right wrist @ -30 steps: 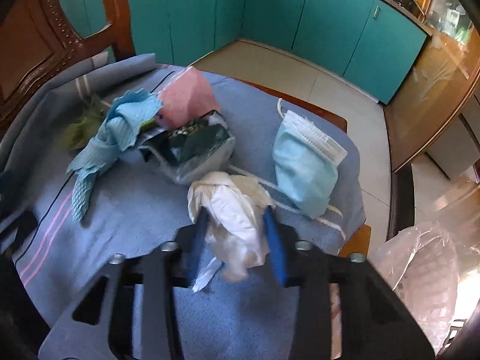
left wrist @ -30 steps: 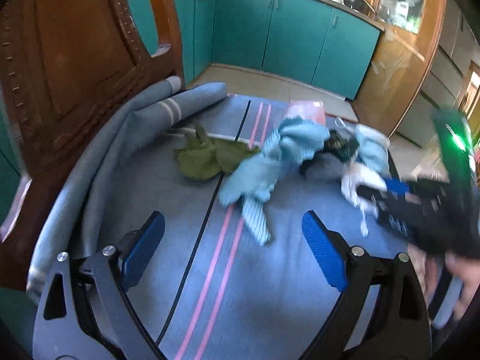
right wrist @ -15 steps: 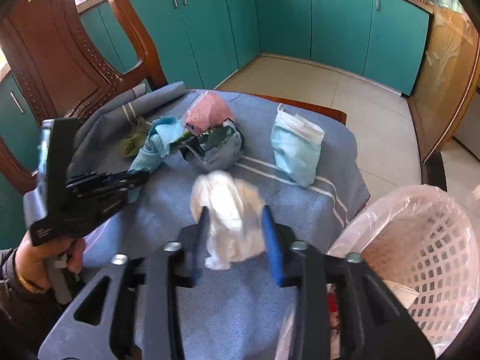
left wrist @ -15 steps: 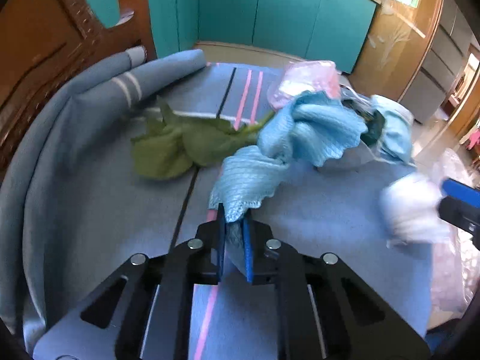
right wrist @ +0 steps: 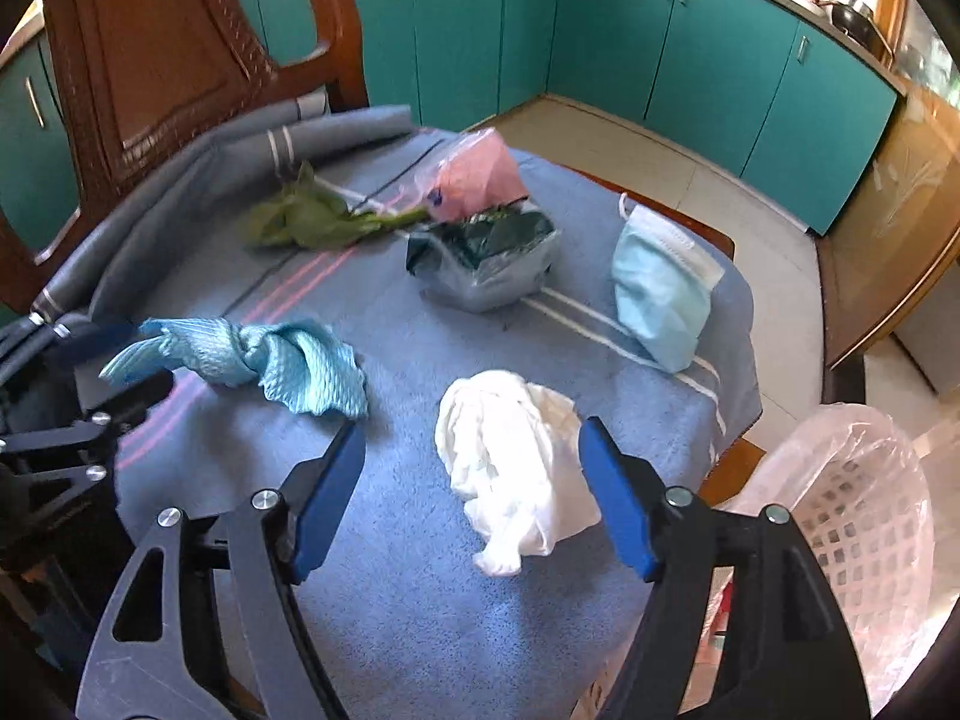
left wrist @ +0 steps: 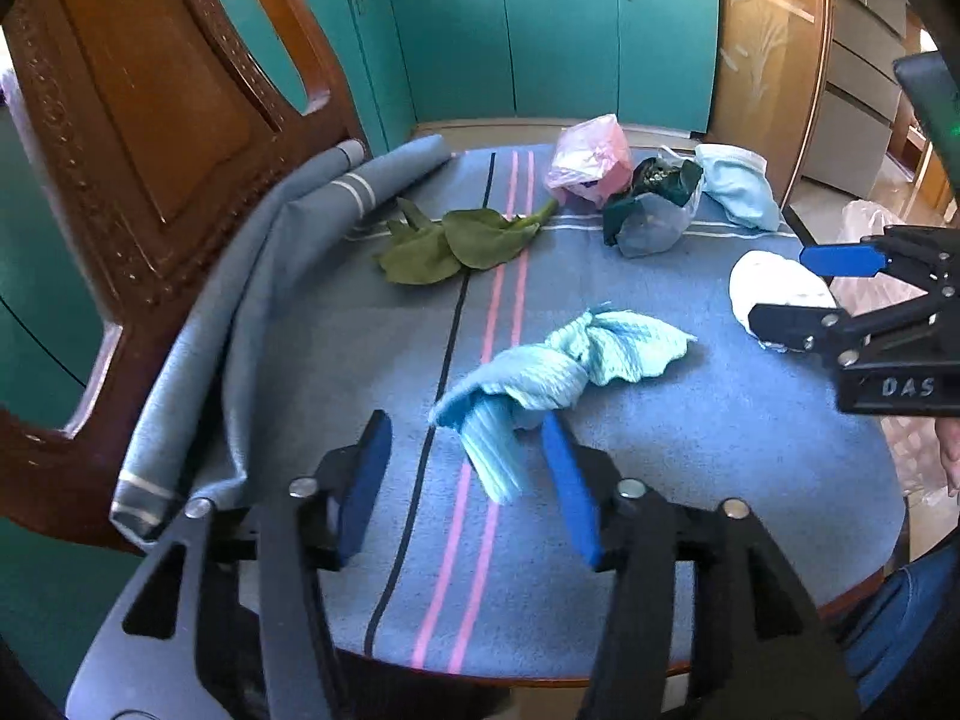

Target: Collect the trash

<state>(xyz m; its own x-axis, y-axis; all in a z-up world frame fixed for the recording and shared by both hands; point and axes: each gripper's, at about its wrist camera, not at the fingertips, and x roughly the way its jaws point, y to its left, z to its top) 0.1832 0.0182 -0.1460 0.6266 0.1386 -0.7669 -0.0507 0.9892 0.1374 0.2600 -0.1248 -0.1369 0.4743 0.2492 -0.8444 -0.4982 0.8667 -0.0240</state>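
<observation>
Two grippers hang over a small table [right wrist: 420,588] with a blue cloth on it, and both are letting go. The left gripper [left wrist: 468,474] has its jaws opening. A crumpled blue rag [left wrist: 558,372] lies between them, with its thin end near the right pad, but the pads do not squeeze it. The right gripper [right wrist: 474,492] is opening its jaws too. A white wad [right wrist: 516,462] of tissue or thin plastic sits between them on the cloth, close to the right pad, and it looks loose, not pinched.

Both bits of trash lie on the near part of the table, the rag to the left and the white wad to the right. I think they are here because the basket [right wrist: 864,516] stands just off the near right edge of the table. It is white with a clear bag inside, so trash close to that edge has a short way to go.

More trash waits on the far side. A green leaf [left wrist: 456,240] lies far left. A pink bag [left wrist: 591,159] sits behind a clear bag with dark stuff in it [left wrist: 654,210]. A blue face mask [right wrist: 660,288] lies at the far right edge. A wooden chair [left wrist: 150,120] stands to the left, and the cloth bunches up against it.
</observation>
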